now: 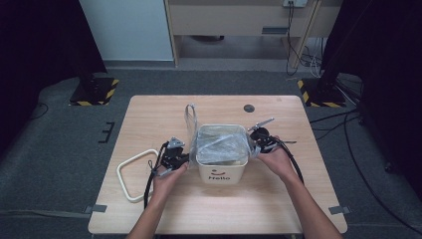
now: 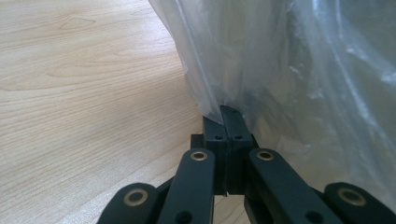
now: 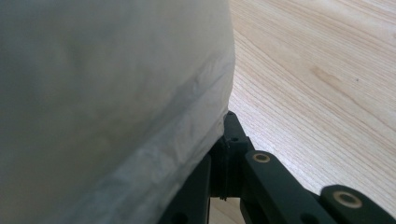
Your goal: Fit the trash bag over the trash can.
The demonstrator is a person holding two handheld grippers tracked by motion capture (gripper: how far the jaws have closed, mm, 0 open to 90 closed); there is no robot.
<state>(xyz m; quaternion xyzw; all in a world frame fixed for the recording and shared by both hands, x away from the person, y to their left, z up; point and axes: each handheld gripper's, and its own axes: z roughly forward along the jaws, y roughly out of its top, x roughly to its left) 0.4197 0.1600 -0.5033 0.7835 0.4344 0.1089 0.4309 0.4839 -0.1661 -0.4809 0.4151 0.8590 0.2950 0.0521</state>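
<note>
Partly, the clear bag (image 1: 221, 144) hides the bin's (image 1: 221, 172) inside.

The clear plastic bag (image 1: 221, 144) covers the inside of the white bin (image 1: 220, 170), so what is in there is too blurry to tell. In the right gripper view the bag (image 3: 112, 112) hides one jaw. The person's forearms (image 1: 308, 211) are cut off at the bottom edge
</note>
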